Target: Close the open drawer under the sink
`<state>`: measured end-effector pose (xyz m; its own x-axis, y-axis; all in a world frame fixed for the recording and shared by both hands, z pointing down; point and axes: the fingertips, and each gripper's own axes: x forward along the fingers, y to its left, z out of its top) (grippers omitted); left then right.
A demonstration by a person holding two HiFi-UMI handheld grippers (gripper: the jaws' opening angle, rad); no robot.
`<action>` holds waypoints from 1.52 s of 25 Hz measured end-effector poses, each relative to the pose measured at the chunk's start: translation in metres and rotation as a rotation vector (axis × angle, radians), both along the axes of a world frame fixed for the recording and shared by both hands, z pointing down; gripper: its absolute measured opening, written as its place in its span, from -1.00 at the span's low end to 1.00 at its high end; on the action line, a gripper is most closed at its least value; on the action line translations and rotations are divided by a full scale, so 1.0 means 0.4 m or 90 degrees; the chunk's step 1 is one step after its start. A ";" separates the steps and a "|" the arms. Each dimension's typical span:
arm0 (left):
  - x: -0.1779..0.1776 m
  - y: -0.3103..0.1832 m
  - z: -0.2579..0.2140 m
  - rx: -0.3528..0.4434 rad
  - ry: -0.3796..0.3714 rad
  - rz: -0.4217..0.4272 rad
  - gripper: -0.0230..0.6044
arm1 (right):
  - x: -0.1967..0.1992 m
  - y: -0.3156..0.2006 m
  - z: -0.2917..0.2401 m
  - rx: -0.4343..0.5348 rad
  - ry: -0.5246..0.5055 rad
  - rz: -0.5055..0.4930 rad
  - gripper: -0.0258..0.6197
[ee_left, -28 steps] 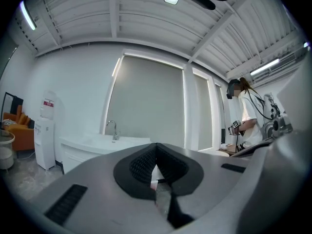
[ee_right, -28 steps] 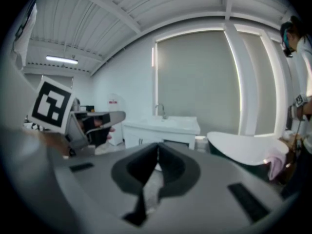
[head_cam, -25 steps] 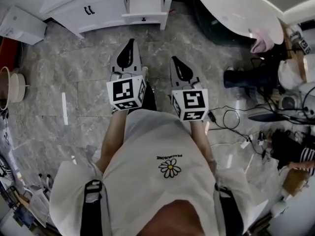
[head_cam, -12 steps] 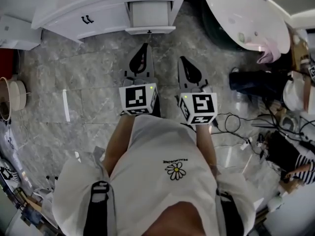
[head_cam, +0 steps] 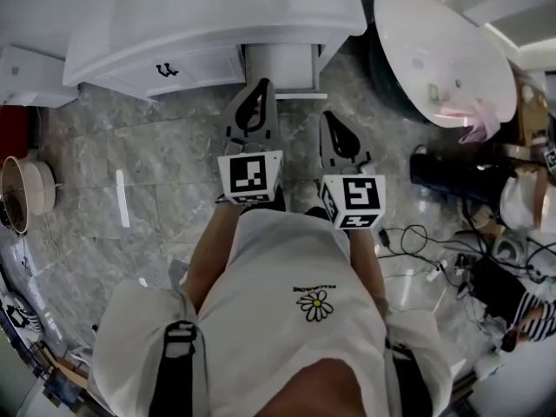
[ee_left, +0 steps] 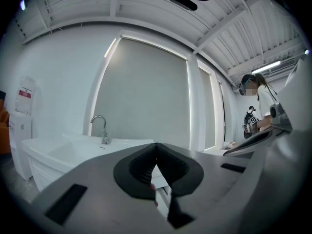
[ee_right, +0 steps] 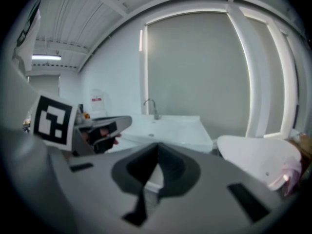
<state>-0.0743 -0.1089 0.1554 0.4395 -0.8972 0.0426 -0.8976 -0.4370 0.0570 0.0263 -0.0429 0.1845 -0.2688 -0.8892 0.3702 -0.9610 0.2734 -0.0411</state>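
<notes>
I have both tools in front of me, side by side over the grey, marble-veined floor tiles (head_cam: 130, 163). The left gripper (head_cam: 260, 85) has its jaws pressed together with nothing between them. In the left gripper view the same left gripper (ee_left: 156, 148) shows matte grey plates that meet at the tip around a black, ribbed, teardrop-shaped hollow. The right gripper (head_cam: 331, 117) is closed in the same way and is also empty. In the right gripper view its dark pads (ee_right: 146, 172) join at a point. Each tool carries a white cube with black square markers, one on the left (head_cam: 250, 176) and one on the right (head_cam: 354, 200).

The drawer (head_cam: 294, 63) is a plain white box that sticks out from the right end of the vanity (head_cam: 130, 33). It sits pulled open below the glossy, smooth-edged white countertop. In the head view my left tip overlaps the drawer's near left corner. I cannot tell whether it touches. The right tip sits short of the drawer front, over the tiles.

A curved chrome faucet (ee_left: 100, 126) rises from the basin. A small black handle (head_cam: 165, 69) marks the cabinet door beside the drawer. To the right stands a rounded, glossy white tub (head_cam: 434, 42).
</notes>
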 end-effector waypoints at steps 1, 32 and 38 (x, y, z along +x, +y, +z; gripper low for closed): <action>-0.006 -0.024 0.001 0.002 0.002 -0.002 -0.86 | 0.002 -0.018 -0.001 -0.001 0.002 0.005 -0.83; -0.008 -0.055 -0.064 0.041 -0.020 -0.107 -0.86 | 0.052 -0.155 -0.035 0.041 -0.056 -0.069 -0.83; 0.004 -0.066 -0.003 -0.010 -0.004 -0.115 -0.86 | 0.083 -0.165 0.000 0.031 -0.048 -0.058 -0.83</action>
<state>-0.0728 -0.1352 0.1540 0.2715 -0.9606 0.0596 -0.9617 -0.2683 0.0565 0.0597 -0.1090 0.1845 -0.3741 -0.8767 0.3025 -0.9270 0.3622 -0.0969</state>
